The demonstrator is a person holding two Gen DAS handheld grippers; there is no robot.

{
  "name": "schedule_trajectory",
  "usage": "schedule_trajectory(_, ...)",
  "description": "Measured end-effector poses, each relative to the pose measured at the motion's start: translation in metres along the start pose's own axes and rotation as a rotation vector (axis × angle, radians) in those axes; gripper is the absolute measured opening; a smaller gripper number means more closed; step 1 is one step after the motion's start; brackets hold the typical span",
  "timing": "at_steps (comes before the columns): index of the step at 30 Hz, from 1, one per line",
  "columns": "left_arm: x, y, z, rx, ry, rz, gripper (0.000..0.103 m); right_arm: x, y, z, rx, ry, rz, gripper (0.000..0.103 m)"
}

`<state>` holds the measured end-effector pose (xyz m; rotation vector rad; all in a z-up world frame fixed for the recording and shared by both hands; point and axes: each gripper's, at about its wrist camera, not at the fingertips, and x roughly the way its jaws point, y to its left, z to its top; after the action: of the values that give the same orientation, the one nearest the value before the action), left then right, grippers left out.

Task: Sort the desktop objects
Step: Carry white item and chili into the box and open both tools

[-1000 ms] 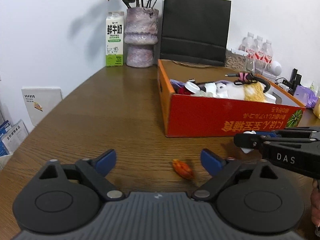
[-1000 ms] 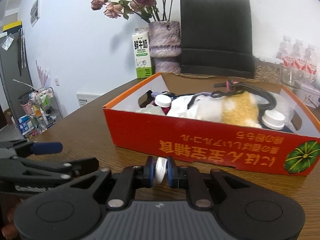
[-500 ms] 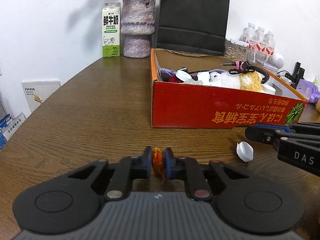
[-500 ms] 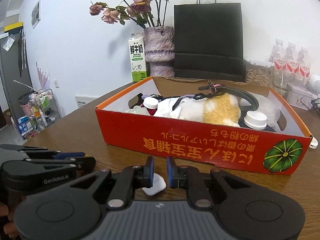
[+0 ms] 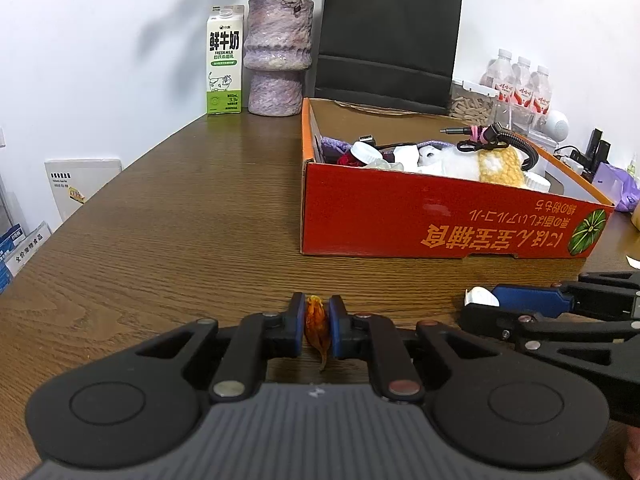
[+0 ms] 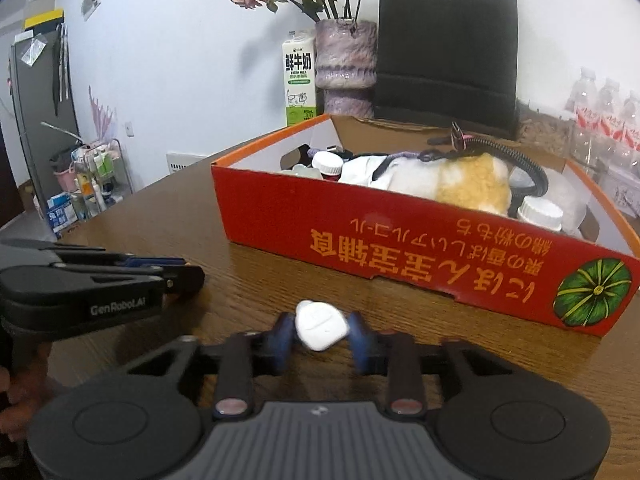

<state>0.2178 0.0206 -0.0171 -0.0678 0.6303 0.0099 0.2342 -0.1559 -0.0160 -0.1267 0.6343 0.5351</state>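
Orange flower bud [image 5: 317, 326] — red box [image 5: 440, 216] just beyond

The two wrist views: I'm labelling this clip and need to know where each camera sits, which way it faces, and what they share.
Left wrist: sits on the left gripper, looks along its fingers over the table to the red box; pads shut on an orange dried bud; right gripper at right.
Right wrist: sits on the right gripper, faces the box; white piece between jaws that have just been opening; left gripper and fingers at left.
Shared: box, milk carton, vase, black bag.
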Motion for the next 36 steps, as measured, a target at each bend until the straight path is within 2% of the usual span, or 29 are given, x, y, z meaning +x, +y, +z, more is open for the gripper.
schedule_trajectory(10,-0.016,-0.002,0.015,-0.018,-0.065,-0.018,0.013,-0.023,-0.001,0.007,0.015,-0.099,0.031,0.027)
schedule_trajectory(15,-0.028,-0.009,0.041,-0.024,-0.141,-0.045,0.013,-0.036,-0.012,0.02,0.039,-0.154,0.026,0.027)
schedule_trajectory(20,-0.032,-0.026,0.075,0.0,-0.226,-0.067,0.013,-0.045,-0.03,0.044,0.039,-0.204,-0.017,0.027)
schedule_trajectory(24,-0.02,-0.043,0.1,0.011,-0.264,-0.076,0.013,-0.047,-0.05,0.068,0.041,-0.254,-0.068,0.027)
schedule_trajectory(29,0.012,-0.063,0.124,0.012,-0.263,-0.08,0.013,-0.036,-0.079,0.094,0.075,-0.297,-0.114,0.027)
schedule_trajectory(36,0.062,-0.077,0.14,0.012,-0.223,-0.083,0.013,0.0,-0.117,0.106,0.096,-0.267,-0.137,0.027)
